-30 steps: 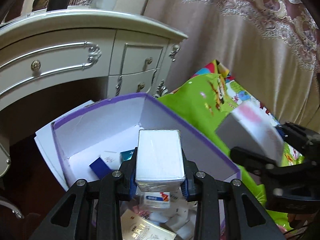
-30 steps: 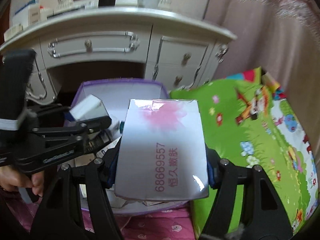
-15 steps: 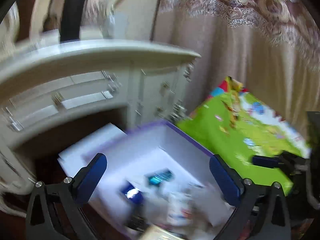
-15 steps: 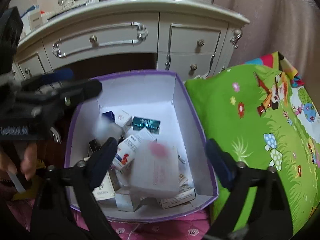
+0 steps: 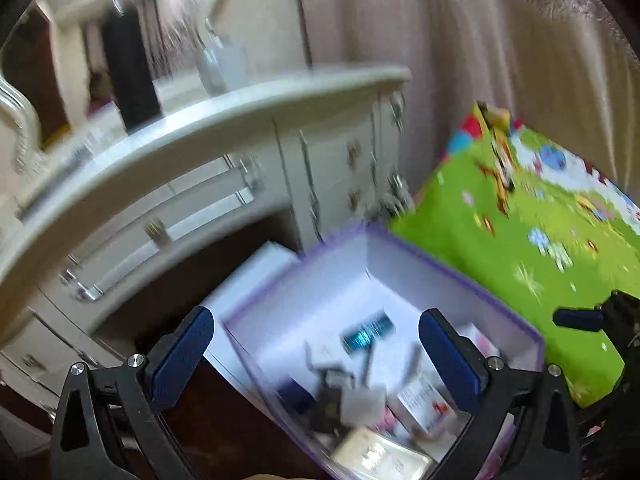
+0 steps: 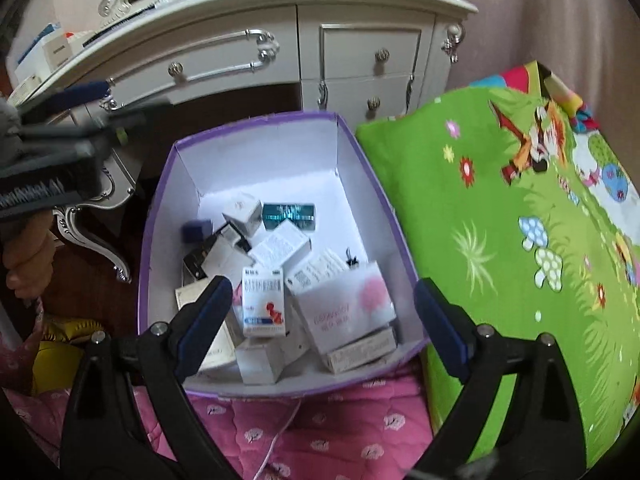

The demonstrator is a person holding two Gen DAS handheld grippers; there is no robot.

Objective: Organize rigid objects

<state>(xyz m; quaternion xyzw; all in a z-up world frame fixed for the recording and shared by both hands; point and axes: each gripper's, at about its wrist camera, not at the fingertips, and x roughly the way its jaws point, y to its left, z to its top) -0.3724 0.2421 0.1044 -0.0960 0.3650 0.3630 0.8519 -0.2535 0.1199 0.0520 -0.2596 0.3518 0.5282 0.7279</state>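
A purple-rimmed white box (image 6: 362,156) holds several small cartons. The pale box with a pink flower (image 6: 346,310) lies at its near right, beside a white carton with blue and red print (image 6: 262,300). My right gripper (image 6: 322,318) is open and empty above the box's near edge. My left gripper (image 5: 316,354) is open and empty above the same box (image 5: 460,276); that view is blurred. The left gripper also shows at the left of the right wrist view (image 6: 56,148).
A white dresser (image 6: 248,52) with drawers stands behind the box. A green cartoon mat (image 6: 520,220) lies to the right. A pink quilt (image 6: 320,432) is at the near edge. A curtain (image 5: 480,60) hangs behind.
Both grippers opened and let go of their boxes, which now lie in the purple box. The left gripper has swung up and left; its view is blurred.
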